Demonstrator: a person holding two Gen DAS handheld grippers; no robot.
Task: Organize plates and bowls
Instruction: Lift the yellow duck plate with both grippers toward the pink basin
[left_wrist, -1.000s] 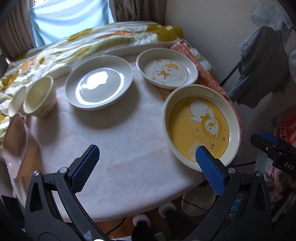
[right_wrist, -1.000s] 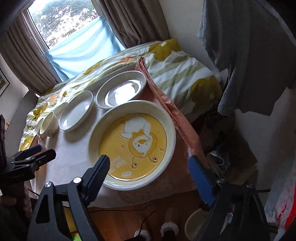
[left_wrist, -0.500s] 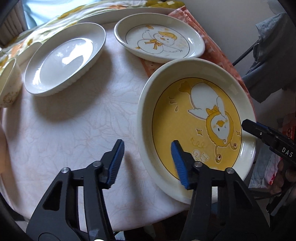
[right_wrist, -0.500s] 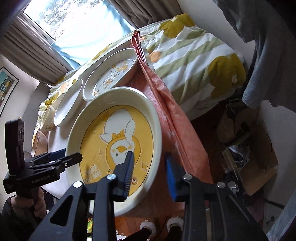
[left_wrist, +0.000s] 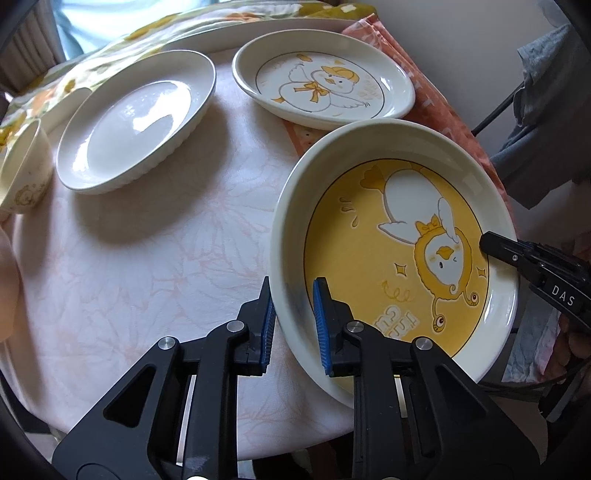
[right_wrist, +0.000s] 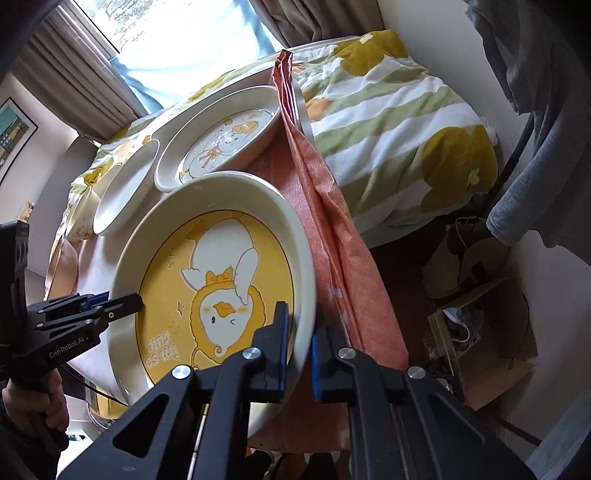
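Observation:
A large yellow duck plate (left_wrist: 391, 254) lies at the near right edge of the round table (left_wrist: 155, 266). My left gripper (left_wrist: 293, 325) is shut on its near left rim, one finger inside and one outside. My right gripper (right_wrist: 299, 350) is shut on the opposite rim of the same yellow duck plate (right_wrist: 214, 295); it also shows in the left wrist view (left_wrist: 491, 247). Further back stand a white duck plate (left_wrist: 325, 79), a plain white plate (left_wrist: 136, 118) and a cup (left_wrist: 24, 170) at the left edge.
An orange cloth (right_wrist: 325, 229) hangs off the table's right side under the plates. A striped yellow-green blanket (right_wrist: 391, 129) lies behind. A long white tray (left_wrist: 258, 29) runs along the far edge. Grey clothing (right_wrist: 546, 110) hangs at right; clutter covers the floor.
Both grippers have moved in onto the yellow duck plate and closed on opposite rims. One second ago both were wide open and further back.

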